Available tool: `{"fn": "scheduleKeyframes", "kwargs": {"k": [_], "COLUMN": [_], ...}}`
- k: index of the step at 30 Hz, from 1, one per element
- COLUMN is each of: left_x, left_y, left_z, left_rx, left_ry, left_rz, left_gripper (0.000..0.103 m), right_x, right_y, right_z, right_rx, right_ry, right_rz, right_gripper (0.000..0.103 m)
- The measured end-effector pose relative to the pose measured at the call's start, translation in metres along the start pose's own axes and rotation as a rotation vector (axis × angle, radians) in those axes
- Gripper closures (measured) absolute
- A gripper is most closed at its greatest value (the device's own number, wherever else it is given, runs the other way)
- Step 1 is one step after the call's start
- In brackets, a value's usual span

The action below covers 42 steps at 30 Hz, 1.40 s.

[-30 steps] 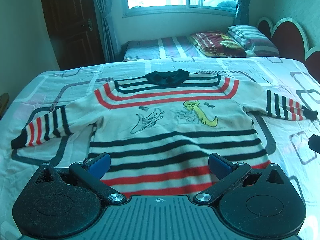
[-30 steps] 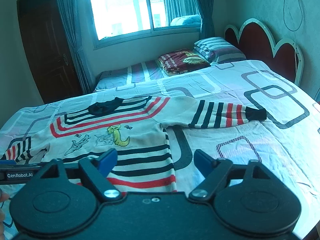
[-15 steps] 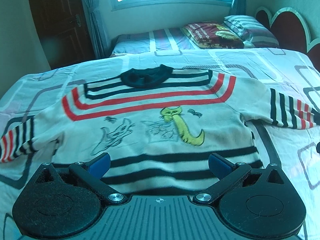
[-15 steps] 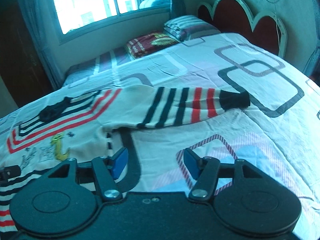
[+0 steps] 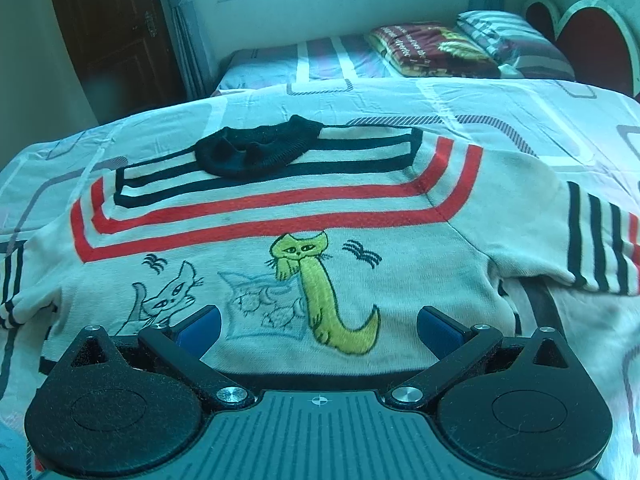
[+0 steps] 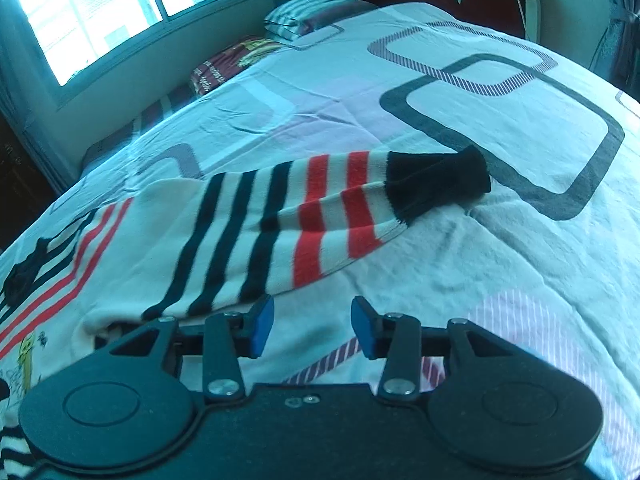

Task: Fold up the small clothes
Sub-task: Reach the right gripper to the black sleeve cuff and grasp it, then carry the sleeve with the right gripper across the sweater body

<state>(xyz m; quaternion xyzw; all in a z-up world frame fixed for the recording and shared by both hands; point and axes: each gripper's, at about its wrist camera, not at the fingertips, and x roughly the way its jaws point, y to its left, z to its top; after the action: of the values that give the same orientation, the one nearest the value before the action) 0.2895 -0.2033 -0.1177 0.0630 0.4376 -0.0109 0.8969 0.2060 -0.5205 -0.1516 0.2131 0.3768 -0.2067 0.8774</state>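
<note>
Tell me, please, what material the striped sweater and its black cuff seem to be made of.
The sweater looks like soft, matte knit yarn, cotton or acrylic; the weave looks fuzzy and the cats seem embroidered. The black cuff looks like ribbed knit, judging by its fine ridges.

left tongs [image 5: 319, 326]: black body, blue pads | right tongs [image 6: 307, 327]: black, silver screws
</note>
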Motion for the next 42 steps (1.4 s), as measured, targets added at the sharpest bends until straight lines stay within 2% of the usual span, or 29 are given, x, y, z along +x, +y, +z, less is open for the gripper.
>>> {"fn": "scheduleKeyframes", "kwargs": {"k": [4, 8, 10, 11, 13, 17, 20, 25, 30, 33, 36, 37, 38, 39, 42], "left_x": [0.011, 0.019, 0.022, 0.023, 0.024, 0.023, 0.021, 0.018, 0.020, 0.025, 0.034, 0.038, 0.044, 0.048, 0.061], "left_y": [-0.002, 0.000, 0.001, 0.002, 0.004, 0.011, 0.021, 0.053, 0.107, 0.147, 0.182, 0.192, 0.199, 0.205, 0.212], "left_z": [0.008, 0.012, 0.013, 0.013, 0.014, 0.013, 0.013, 0.011, 0.007, 0.004, 0.002, 0.002, 0.002, 0.002, 0.002], "left_rx": [-0.007, -0.023, -0.031, -0.031, -0.035, -0.043, -0.044, -0.086, -0.153, -0.201, -0.244, -0.259, -0.271, -0.278, -0.273], "left_ry": [0.004, 0.010, 0.014, 0.015, 0.018, 0.015, 0.008, 0.003, -0.008, -0.006, -0.001, 0.003, 0.010, 0.017, 0.028], "left_rz": [0.020, 0.035, 0.042, 0.045, 0.050, 0.059, 0.066, 0.084, 0.110, 0.116, 0.096, 0.086, 0.071, 0.051, -0.002], "left_gripper": [0.000, 0.000, 0.000, 0.000, 0.000, 0.000, 0.000, 0.000, 0.000, 0.000, 0.000, 0.000, 0.000, 0.000, 0.000], "right_x": [0.018, 0.028, 0.032, 0.033, 0.034, 0.031, 0.022, 0.002, -0.011, -0.009, 0.004, 0.009, 0.013, 0.017, 0.015], "right_y": [-0.010, -0.014, -0.013, -0.013, -0.014, -0.014, -0.006, 0.056, 0.171, 0.240, 0.296, 0.309, 0.319, 0.325, 0.321], "right_z": [0.008, 0.019, 0.024, 0.025, 0.027, 0.028, 0.031, 0.043, 0.028, -0.004, -0.045, -0.059, -0.071, -0.080, -0.091], "right_rx": [0.043, 0.083, 0.087, 0.087, 0.084, 0.081, 0.070, -0.063, -0.243, -0.336, -0.429, -0.458, -0.475, -0.488, -0.486], "right_ry": [0.007, -0.023, -0.036, -0.045, -0.064, -0.095, -0.155, -0.242, -0.239, -0.171, -0.025, 0.023, 0.055, 0.084, 0.107], "right_rz": [0.008, 0.016, 0.008, 0.007, 0.010, 0.027, 0.047, 0.142, 0.372, 0.495, 0.606, 0.617, 0.613, 0.605, 0.581], "right_gripper": [0.062, 0.064, 0.070, 0.079, 0.088, 0.091, 0.094, 0.094, 0.095, 0.095, 0.095, 0.090, 0.081, 0.078, 0.077]}}
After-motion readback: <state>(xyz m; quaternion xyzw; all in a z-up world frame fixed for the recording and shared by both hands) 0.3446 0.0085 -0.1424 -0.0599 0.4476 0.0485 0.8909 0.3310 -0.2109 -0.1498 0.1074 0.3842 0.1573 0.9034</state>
